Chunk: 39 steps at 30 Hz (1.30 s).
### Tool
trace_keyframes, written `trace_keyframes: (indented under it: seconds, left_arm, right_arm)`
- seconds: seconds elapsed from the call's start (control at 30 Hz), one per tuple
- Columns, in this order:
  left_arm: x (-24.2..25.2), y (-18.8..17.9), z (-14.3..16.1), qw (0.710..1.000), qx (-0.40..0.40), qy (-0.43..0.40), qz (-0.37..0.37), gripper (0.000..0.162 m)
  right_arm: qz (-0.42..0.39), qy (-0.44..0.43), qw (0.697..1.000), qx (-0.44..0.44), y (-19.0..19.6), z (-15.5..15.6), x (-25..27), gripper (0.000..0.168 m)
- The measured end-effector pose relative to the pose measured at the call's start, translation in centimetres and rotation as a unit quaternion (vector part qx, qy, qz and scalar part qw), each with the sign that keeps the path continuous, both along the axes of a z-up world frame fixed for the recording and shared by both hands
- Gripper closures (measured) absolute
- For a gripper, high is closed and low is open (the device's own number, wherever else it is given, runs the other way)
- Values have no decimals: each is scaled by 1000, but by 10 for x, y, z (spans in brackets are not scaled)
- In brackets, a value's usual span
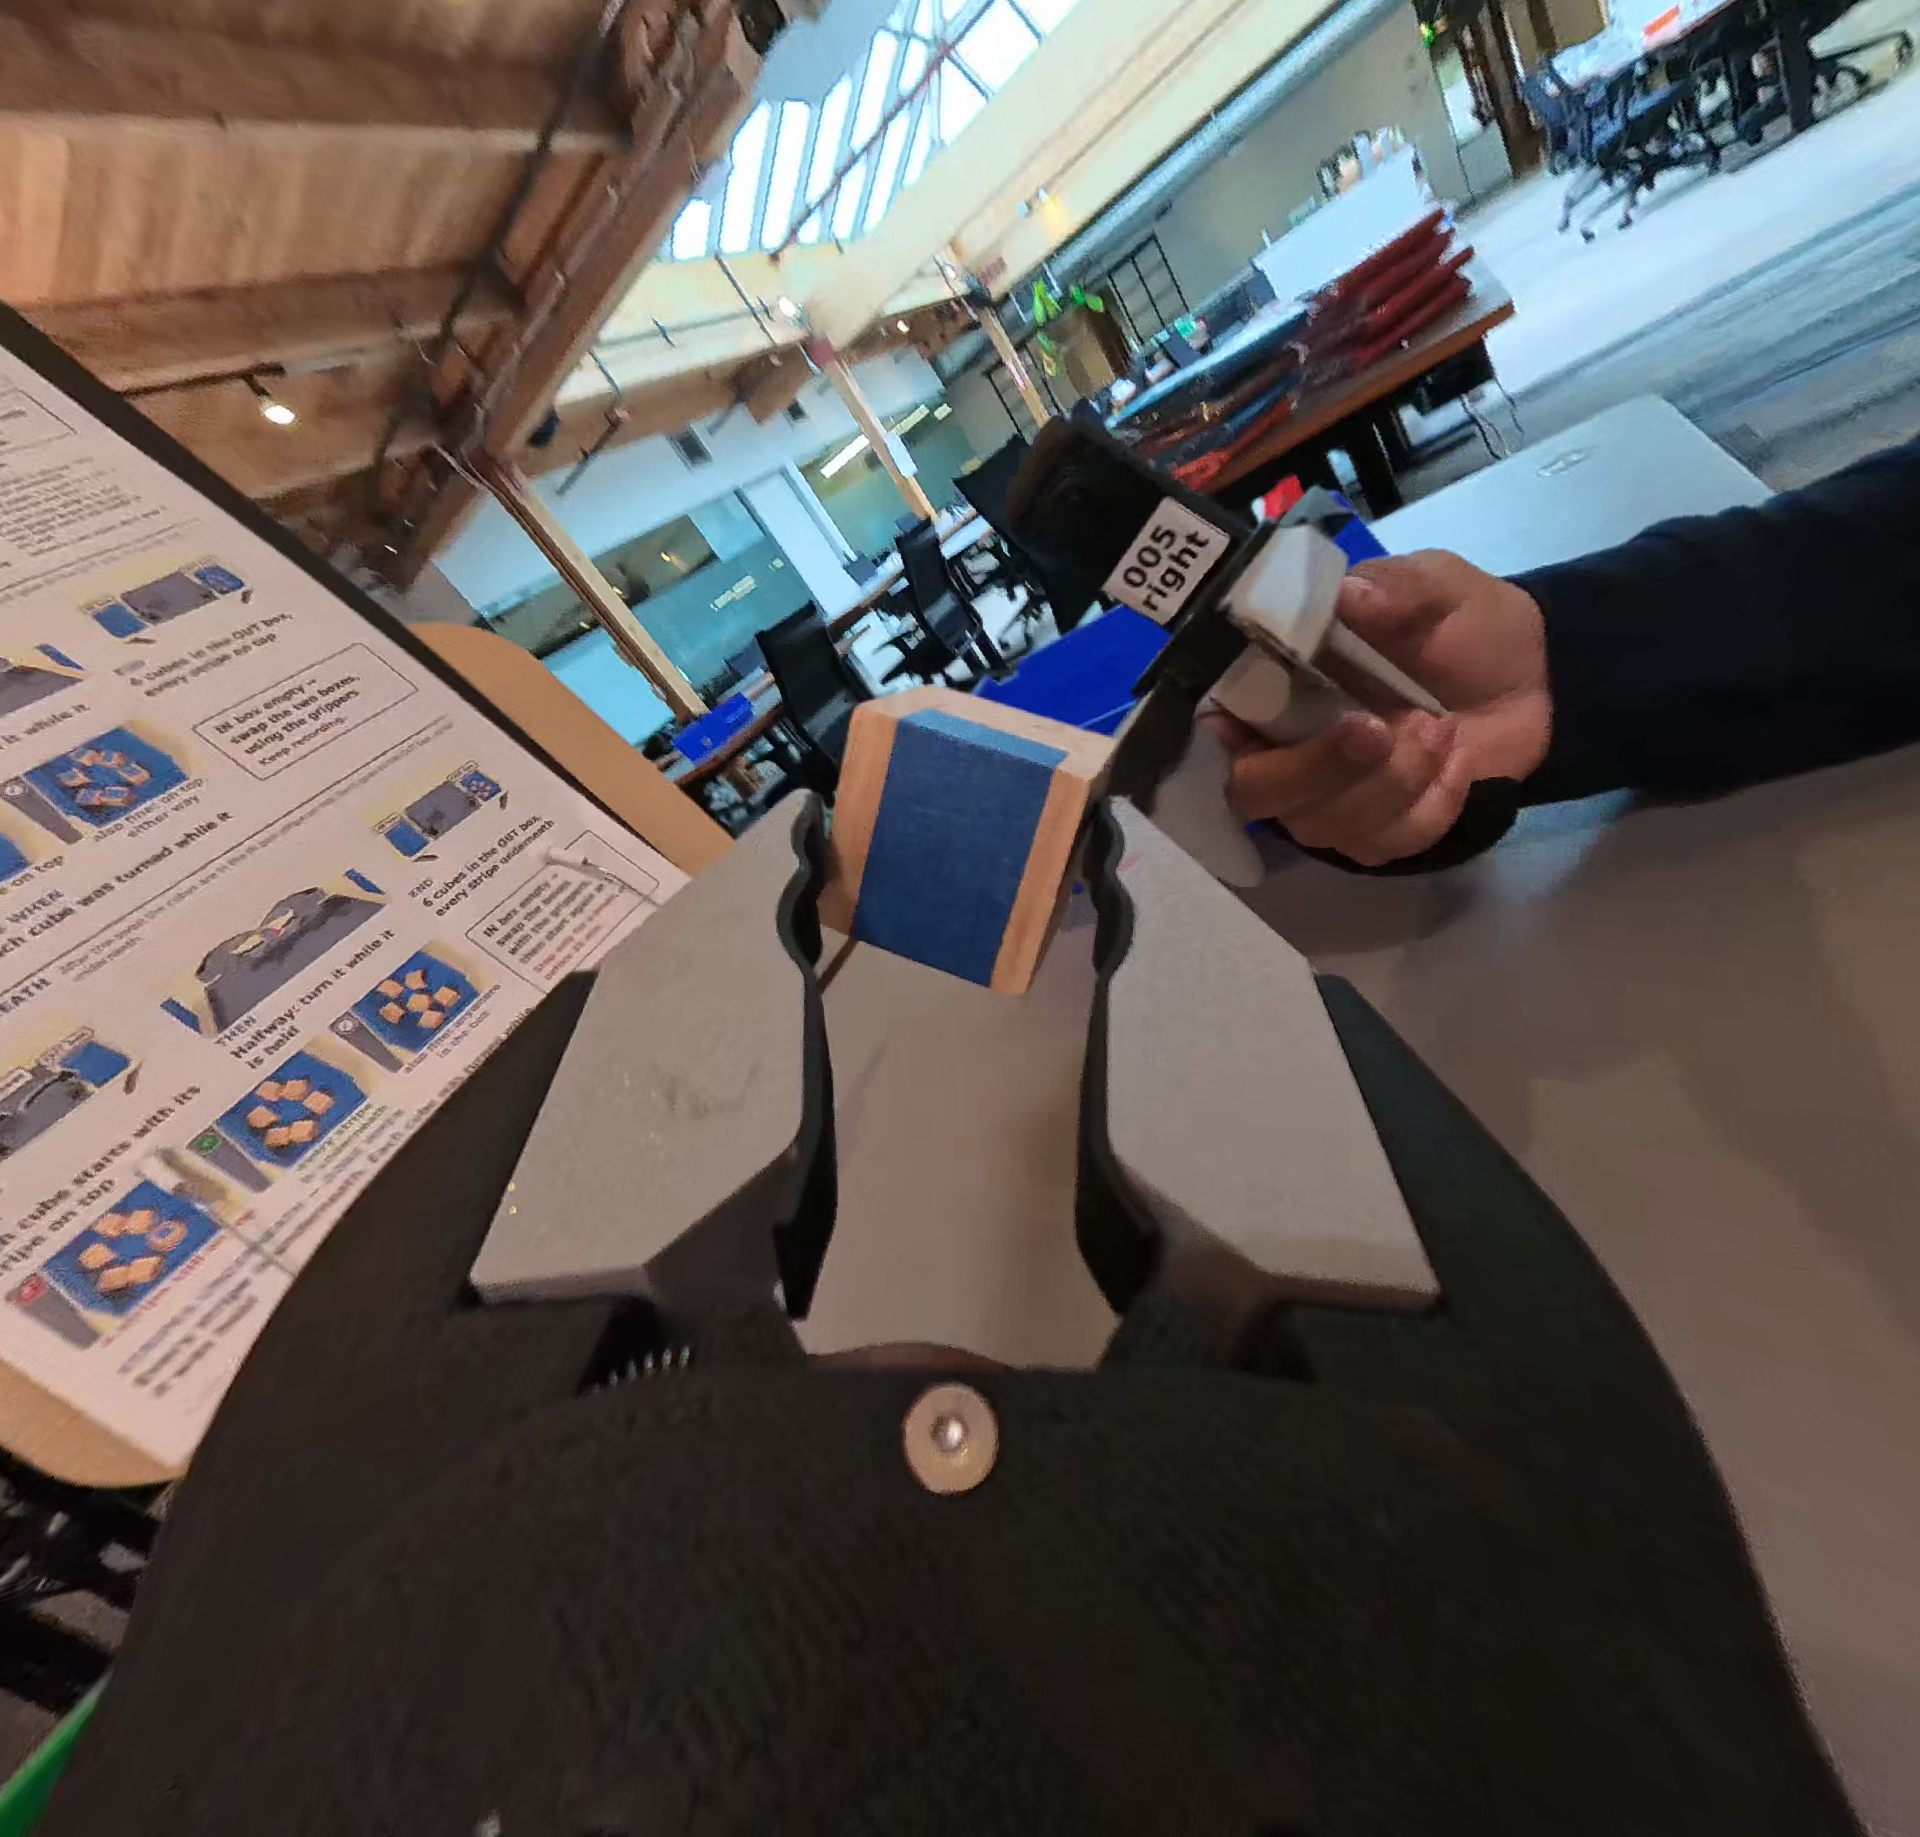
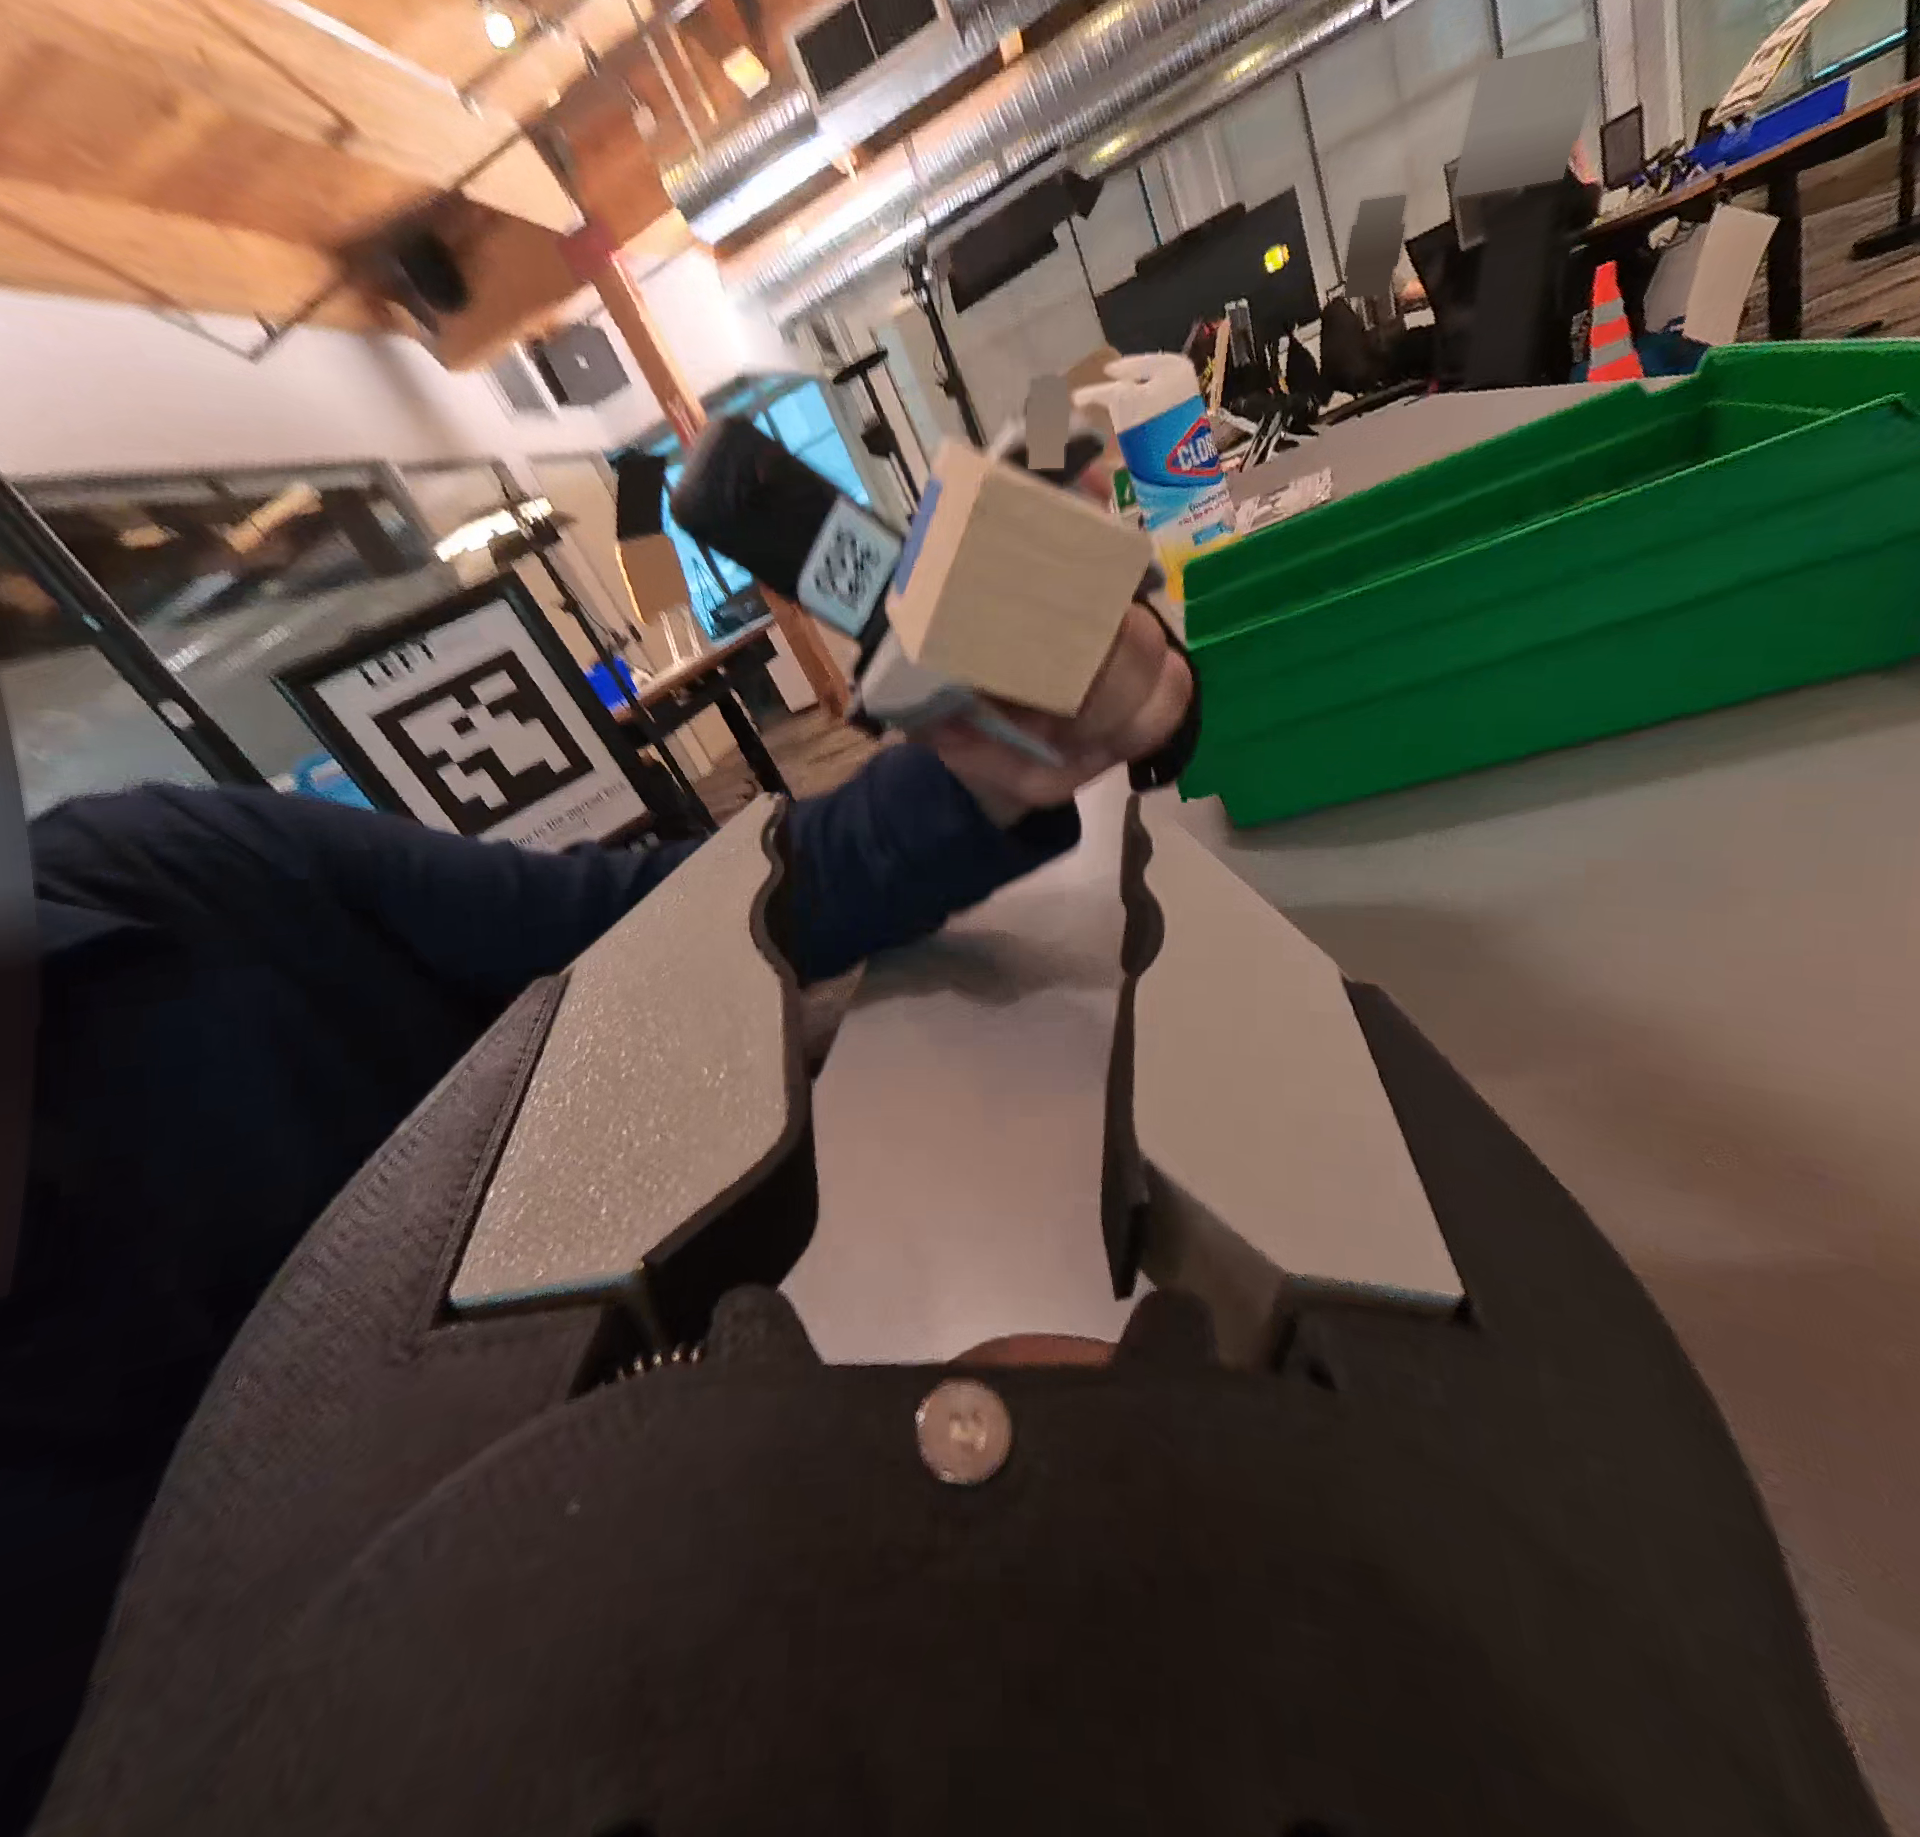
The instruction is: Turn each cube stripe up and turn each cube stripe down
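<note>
One cube (image 1: 951, 837) clamped in left tongs (image 1: 951, 857)

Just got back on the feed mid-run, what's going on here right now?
The left gripper is shut on a wooden cube, held up off the grey table with its blue stripe facing that gripper's camera. The right gripper is open and holds nothing, pointing toward the cube from close by. Green trays sit stacked on the table beyond.
</note>
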<state>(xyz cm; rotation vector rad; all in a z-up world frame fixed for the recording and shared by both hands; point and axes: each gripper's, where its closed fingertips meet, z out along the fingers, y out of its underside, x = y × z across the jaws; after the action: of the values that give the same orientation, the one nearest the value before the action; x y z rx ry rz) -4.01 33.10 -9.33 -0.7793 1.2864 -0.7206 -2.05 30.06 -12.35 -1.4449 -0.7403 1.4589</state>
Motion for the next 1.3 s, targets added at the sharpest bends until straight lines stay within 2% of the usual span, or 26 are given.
trace_keyframes:
  seconds: [0.1, 0.2, 0.33, 0.4, 0.5, 0.6, 0.77, 1.3]
  left_arm:
    - [16, -9, -22, 1000, -10, -20, -13, 112]
    - [31, -24, -44, 999, 22, 19, -21, 112]
    - [32, -39, -40, 999, 23, -2, -41, 112]
    - [30, -42, -36, 999, 33, -10, -39, 112]
    - [26, -43, -33, 998, 44, -18, -31, 112]
    - [25, -40, -34, 998, 54, -13, -16, 112]
    - [31, -31, -44, 998, 63, 1, 13, 112]
    - [33, -8, -61, 997, 43, 15, 69, 114]
  right_arm:
    - [-5, 18, 1000, -20, 6, 2, 9, 103]
    - [-3, 20, 999, -39, 9, -1, 12, 103]
    - [32, 17, 998, -59, 3, -8, 3, 103]
    - [78, 36, 994, -68, -9, -5, -4, 104]
    - [119, 60, 988, -84, -17, -2, -12, 116]
    - [107, 69, 987, -99, -10, -5, -14, 127]
    - [73, 49, 990, -113, 1, -15, -14, 126]
    - [-30, -15, 996, -78, 25, -30, -7, 126]
